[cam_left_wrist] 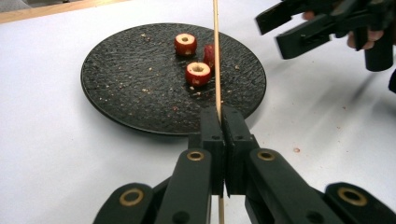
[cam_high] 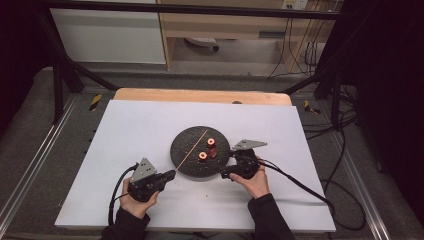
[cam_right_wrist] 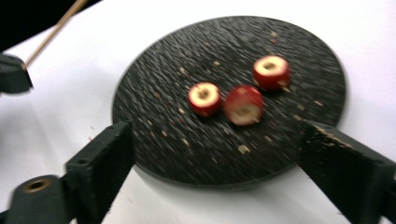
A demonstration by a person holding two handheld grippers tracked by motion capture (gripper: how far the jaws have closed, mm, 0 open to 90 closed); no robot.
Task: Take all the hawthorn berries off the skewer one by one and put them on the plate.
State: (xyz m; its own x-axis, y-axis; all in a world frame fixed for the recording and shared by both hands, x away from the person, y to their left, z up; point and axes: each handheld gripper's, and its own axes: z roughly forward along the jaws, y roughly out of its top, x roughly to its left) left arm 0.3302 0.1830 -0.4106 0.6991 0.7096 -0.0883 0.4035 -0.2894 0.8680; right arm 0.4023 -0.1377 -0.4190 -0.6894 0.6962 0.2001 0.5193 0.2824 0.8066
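A round black plate (cam_high: 185, 137) sits mid-table with three small red cored fruit pieces (cam_high: 210, 143) on it. My left gripper (cam_high: 171, 174) is shut on a thin wooden skewer (cam_high: 192, 146) that slants up over the plate's left part. In the left gripper view the jaws (cam_left_wrist: 220, 116) pinch the skewer (cam_left_wrist: 216, 56), which crosses in front of the fruit pieces (cam_left_wrist: 198, 73). My right gripper (cam_high: 227, 167) is at the plate's right front edge. Its jaws (cam_right_wrist: 219, 140) stand wide open, empty, facing the plate (cam_right_wrist: 159, 79) and the fruit pieces (cam_right_wrist: 243, 105).
The plate rests on a white sheet (cam_high: 140, 120) over a wooden table (cam_high: 200, 95). Crumbs speckle the plate (cam_left_wrist: 121, 79). Cables trail from both grippers toward the front edge. Black frame bars and a floor with cables surround the table.
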